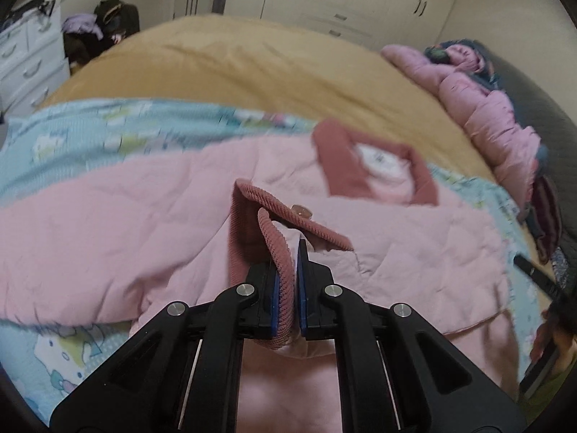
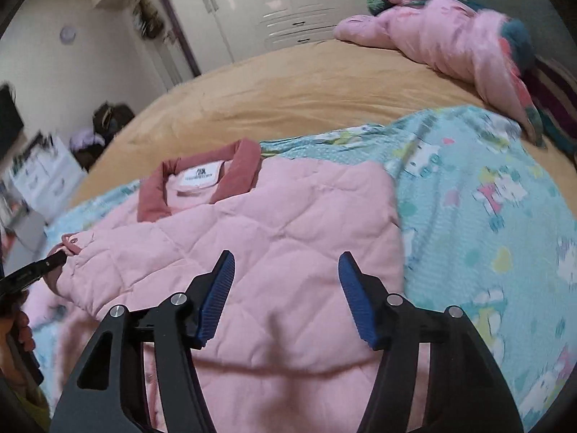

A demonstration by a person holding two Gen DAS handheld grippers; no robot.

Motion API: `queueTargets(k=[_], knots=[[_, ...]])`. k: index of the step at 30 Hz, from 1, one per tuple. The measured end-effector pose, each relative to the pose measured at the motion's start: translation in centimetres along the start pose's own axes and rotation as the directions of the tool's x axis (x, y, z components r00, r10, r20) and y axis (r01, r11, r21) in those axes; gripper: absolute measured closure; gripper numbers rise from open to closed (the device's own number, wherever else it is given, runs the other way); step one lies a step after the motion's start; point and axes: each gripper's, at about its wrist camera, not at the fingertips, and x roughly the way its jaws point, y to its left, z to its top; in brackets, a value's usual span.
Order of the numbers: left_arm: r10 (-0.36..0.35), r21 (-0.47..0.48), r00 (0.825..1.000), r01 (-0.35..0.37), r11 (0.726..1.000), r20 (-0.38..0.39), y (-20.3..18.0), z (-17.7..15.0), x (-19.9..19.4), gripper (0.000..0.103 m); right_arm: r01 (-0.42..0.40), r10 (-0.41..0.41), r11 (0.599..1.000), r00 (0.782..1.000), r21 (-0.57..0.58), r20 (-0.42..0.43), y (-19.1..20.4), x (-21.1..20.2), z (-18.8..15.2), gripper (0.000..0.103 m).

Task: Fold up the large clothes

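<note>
Pink quilted jacket (image 2: 274, 238) lies spread on a teal printed blanket (image 2: 487, 195) over the tan bedspread (image 2: 306, 83), collar (image 2: 202, 176) toward 11 o'clock in the right wrist view. Left gripper (image 1: 287, 281): jaws pressed together, pinching the ribbed dusty-rose cuff (image 1: 277, 249) of the jacket sleeve. Right gripper (image 2: 286, 299): jaws spread wide, nothing between them, positioned over the jacket body. A second pink padded garment (image 2: 443, 25) lies at 1 o'clock.
</note>
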Motion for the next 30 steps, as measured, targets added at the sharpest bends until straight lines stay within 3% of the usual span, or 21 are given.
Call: queueTargets(k=[7,10,18,21,22,23,25,26,28,30], knots=[[0.039,0.03,0.998,-0.038,0.999,-0.045,1.0,-1.7,2.1,0.101,0.094,-0.091,0.995,0.986,0.017,-0.138,-1.3,5.2,0.2,0.039],[0.03,0.007,0.996,-0.029,1.0,-0.079,1.5,-2.3,3.4,0.1,0.066,-0.05,0.994,0.982,0.086,-0.184,-3.0,6.9,-0.8,0.039],[-0.009,-0.052,0.994,0.003,0.999,-0.113,2.7,-3.3,5.2,0.097,0.09,-0.071,0.991,0.981,0.101,-0.178,-3.2,7.8,-1.7,0.039],[0.008,-0.042,0.994,-0.012,0.999,-0.109,2.4,-3.3,4.6,0.095,0.099,-0.089,0.993,0.982,0.056,-0.165,-2.1,6.5,-1.4,0.033],[0.01,-0.047,0.994,-0.015,0.999,-0.106,2.4,-3.2,4.4,0.095,0.068,-0.061,0.997,0.988,0.046,-0.143,-1.5,5.4,-1.2,0.03],[0.008,-0.059,0.994,-0.015,0.998,-0.107,2.4,-3.1,4.0,0.092,0.034,-0.029,0.999,0.992,0.04,-0.124,-1.0,4.6,-1.2,0.027],[0.032,-0.085,0.992,-0.042,0.996,-0.118,2.2,-2.9,3.0,0.074,0.015,-0.013,1.0,0.994,0.012,-0.106,0.3,3.2,-1.3,0.018],[0.034,-0.095,0.994,-0.044,0.995,-0.108,2.1,-2.8,2.3,0.063,-0.002,0.002,1.0,0.994,0.005,-0.112,0.7,2.9,-1.3,0.018],[0.03,-0.097,0.996,-0.039,0.995,-0.087,1.5,-2.5,1.0,0.057,-0.035,0.035,0.999,0.991,0.002,-0.132,1.6,2.6,-1.5,0.017],[0.053,-0.086,0.996,-0.06,0.995,-0.076,0.6,-2.3,0.2,0.043,-0.068,0.067,0.998,0.986,0.003,-0.152,2.3,2.6,-1.8,0.015]])
